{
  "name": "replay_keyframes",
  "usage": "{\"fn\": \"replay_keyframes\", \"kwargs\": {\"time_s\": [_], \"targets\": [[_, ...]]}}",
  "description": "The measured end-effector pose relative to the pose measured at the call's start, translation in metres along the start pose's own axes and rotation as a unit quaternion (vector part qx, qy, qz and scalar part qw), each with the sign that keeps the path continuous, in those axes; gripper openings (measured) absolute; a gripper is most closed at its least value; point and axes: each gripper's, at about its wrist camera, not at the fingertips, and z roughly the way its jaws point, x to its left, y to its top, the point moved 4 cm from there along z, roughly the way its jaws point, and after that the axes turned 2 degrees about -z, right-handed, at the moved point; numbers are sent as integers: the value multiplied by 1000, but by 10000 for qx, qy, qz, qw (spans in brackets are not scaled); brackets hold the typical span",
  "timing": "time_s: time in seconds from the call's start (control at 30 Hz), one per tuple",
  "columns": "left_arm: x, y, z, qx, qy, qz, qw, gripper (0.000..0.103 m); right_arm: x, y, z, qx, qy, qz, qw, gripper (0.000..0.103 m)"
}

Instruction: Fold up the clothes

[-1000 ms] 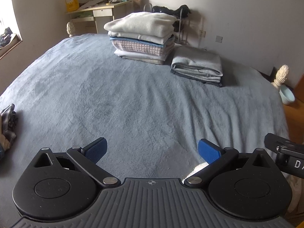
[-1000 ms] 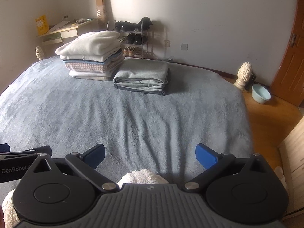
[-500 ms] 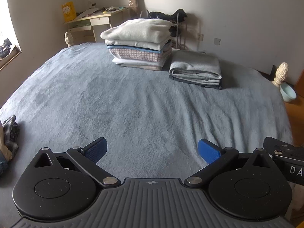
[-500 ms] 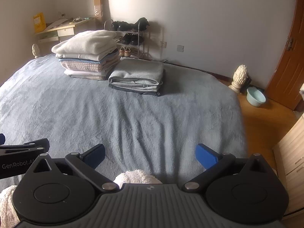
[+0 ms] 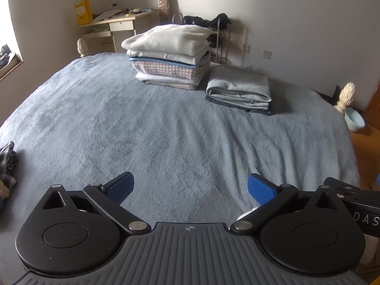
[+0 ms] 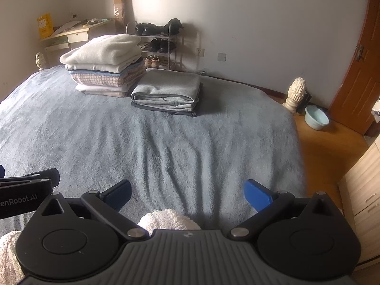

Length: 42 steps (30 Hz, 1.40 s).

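Two stacks of folded clothes sit at the far side of the grey-blue bed [image 5: 166,130]: a tall pile topped by a cream sweater [image 5: 168,54] [image 6: 106,64] and a lower grey pile [image 5: 239,89] [image 6: 167,92]. A fluffy white garment [image 6: 167,219] lies at the near edge, mostly hidden under my right gripper [image 6: 187,193], which stands open above it. My left gripper [image 5: 191,187] is open too, with nothing between its fingers; a sliver of the white garment [image 5: 247,213] peeks out beneath it. A crumpled plaid garment [image 5: 7,166] lies at the bed's left edge.
A desk [image 5: 118,23] and a shoe rack [image 6: 159,42] stand against the far wall. On the wooden floor to the right are a light blue basin [image 6: 317,117], a cream bedpost finial [image 6: 295,93], a brown door [image 6: 356,71] and a drawer unit [image 6: 363,204].
Both grippers have pulled back and tilted up slightly, so the folded piles sit lower in view. Jaws stay open; nothing was taken hold of.
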Motion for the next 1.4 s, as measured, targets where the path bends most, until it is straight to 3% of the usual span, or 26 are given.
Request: {"fn": "replay_keyframes", "kwargs": {"time_s": [1.4], "targets": [[-8, -7, 9, 181, -116, 21, 9998, 103, -16, -4, 10, 266, -107, 291, 9992, 103]]}}
